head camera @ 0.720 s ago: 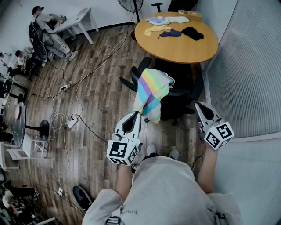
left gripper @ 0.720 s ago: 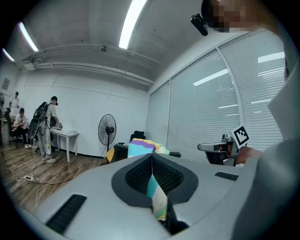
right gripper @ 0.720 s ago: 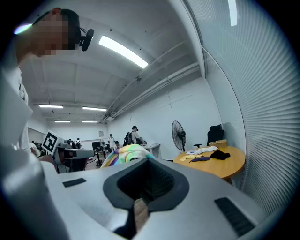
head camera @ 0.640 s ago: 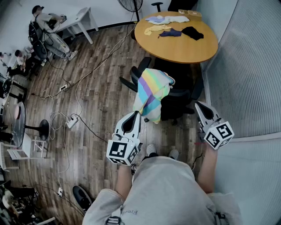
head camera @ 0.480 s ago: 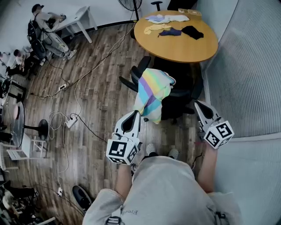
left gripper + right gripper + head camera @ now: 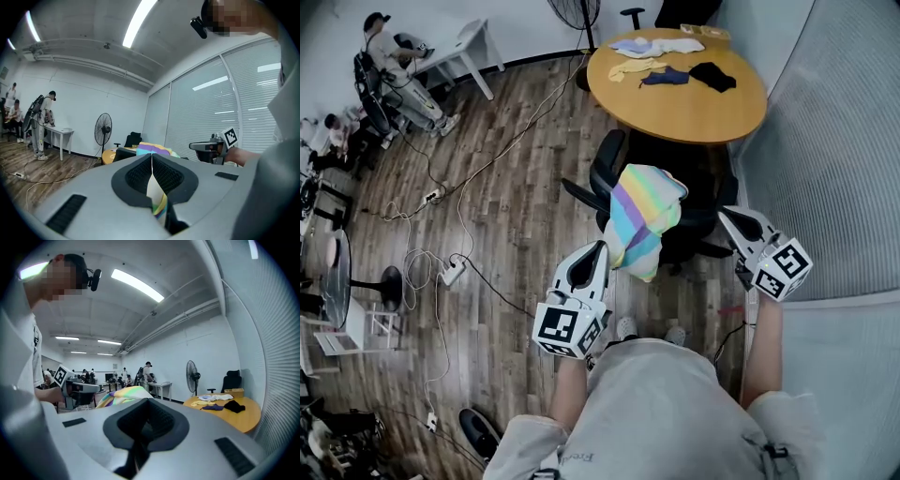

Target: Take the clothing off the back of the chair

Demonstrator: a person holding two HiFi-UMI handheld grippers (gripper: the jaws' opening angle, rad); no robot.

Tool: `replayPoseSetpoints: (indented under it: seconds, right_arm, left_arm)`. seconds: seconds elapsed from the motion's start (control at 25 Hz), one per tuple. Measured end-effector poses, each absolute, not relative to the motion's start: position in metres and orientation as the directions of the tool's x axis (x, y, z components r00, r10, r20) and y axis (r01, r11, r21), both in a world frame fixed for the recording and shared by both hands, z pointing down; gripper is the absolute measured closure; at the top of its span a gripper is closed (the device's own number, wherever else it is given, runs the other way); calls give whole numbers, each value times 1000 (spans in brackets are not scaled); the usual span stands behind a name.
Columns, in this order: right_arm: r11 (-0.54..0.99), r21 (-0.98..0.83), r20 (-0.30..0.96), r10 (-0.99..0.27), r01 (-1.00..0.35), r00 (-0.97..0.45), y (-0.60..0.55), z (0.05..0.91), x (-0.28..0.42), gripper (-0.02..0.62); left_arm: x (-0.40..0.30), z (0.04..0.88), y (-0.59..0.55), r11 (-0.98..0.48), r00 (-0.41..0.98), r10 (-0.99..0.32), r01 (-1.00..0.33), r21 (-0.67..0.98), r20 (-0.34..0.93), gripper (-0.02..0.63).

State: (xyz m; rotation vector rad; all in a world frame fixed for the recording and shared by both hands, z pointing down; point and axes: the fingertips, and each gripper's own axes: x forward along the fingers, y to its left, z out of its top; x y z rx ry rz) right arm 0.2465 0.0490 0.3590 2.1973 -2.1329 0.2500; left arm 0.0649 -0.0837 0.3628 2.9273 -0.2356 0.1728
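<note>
Though it plays no part, table (image 6: 694, 112): round, smooth wood, farthest off.
Chair (image 6: 698, 223): black, padded, with armrests.
Clothing (image 6: 642, 211): soft pastel-striped fabric draped over the chair back, long axis hanging down it; lies ahead, between both grippers (the left is nearer, I judge).
Left gripper (image 6: 601, 246): jaws pressed together, empty, tip just beside the fabric's lower edge.
Right gripper (image 6: 724, 214): closed, empty, at its other side.

2 tools (image 6: 602, 247) (image 6: 725, 213), 1 chair (image 6: 610, 159) w/ 1 garment (image 6: 642, 211), 1 table (image 6: 694, 105).

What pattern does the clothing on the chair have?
Clothing: pastel rainbow stripes, best in the head view.
</note>
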Motion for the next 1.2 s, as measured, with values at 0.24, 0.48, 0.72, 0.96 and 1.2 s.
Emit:
replayPoseSetpoints:
  seconds: [0.24, 0.48, 0.72, 0.96, 1.2]
  right_arm:
    - [196, -35, 171, -965, -980, -199, 14, 338, 255, 572]
    - [376, -33, 167, -911, -926, -376, -13, 336, 256, 572]
    - [579, -48, 153, -801, -814, -579, -54, 344, 253, 572]
    - [762, -81, 148, -629, -643, -764, -90, 360, 260, 572]
    - [877, -77, 137, -462, -474, -876, -107, 371, 254, 572]
  left_arm:
    - [71, 356, -101, -970, 985, -130, -150, 192, 115, 577]
    - [69, 354, -115, -969, 979, -161, -180, 169, 122, 577]
    - [60, 363, -133, -950, 955, -270, -285, 128, 126, 577]
    - [58, 371, -146, -906, 912, -381, -401, 134, 153, 577]
    - [52, 382, -135, -867, 868, -468, -487, 102, 164, 577]
